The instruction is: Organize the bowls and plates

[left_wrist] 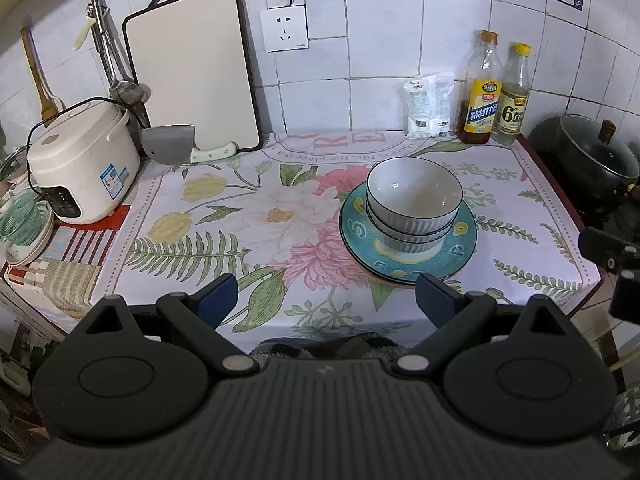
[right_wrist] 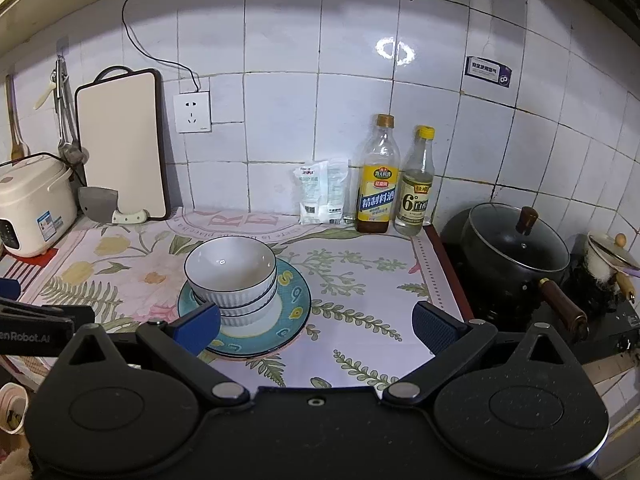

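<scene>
At centre right of the left wrist view, 3 ribbed white bowls (left_wrist: 414, 210) sat nested on the teal plates (left_wrist: 460, 246), a compact stack on the floral tablecloth (left_wrist: 224, 216), which suggested the sorting was largely done. The left gripper (left_wrist: 326, 300) hung at the lower frame with jaws spread wide and empty. The right gripper (right_wrist: 316, 330) was likewise apart, holding nothing, just short of the stack.

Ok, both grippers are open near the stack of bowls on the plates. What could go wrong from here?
The bowls are nested high on the teal plates; nudging the top one might topple or slide the stack. The plates sit near the front edge of the floral cloth, so a pull might drag them off. The left gripper and right gripper converge and could collide.
</scene>
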Demonstrator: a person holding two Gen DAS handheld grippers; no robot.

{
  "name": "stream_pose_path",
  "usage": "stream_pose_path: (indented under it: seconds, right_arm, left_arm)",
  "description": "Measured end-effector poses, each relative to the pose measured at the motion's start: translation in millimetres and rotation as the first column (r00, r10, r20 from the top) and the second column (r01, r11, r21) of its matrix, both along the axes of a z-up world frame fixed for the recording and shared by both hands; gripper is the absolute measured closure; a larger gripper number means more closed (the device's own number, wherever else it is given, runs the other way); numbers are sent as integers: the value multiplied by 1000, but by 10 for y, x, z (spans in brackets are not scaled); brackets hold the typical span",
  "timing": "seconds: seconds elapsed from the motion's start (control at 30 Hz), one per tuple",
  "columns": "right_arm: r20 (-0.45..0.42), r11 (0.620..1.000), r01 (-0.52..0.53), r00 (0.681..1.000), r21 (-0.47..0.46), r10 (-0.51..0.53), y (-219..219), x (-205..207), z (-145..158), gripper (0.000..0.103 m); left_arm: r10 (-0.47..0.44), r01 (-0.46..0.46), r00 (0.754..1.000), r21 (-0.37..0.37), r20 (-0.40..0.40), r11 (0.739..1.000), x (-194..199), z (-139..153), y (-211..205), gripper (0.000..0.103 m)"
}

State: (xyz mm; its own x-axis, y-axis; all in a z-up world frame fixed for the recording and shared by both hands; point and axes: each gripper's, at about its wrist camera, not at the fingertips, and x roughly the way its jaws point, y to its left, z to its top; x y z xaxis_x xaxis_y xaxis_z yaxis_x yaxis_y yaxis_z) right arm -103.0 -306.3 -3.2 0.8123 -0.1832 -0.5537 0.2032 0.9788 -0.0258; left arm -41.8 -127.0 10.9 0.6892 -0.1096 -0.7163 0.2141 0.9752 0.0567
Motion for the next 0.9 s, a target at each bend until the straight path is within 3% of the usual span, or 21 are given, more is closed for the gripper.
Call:
stream_pose_path:
  seconds: [0.9]
  right_arm:
    - [-25, 1000, 17, 1000, 0, -17, -24, 47, -76, 0]
  left_arm:
    - [23, -24, 1000, -44, -7, 999, 30, -32, 13, 7]
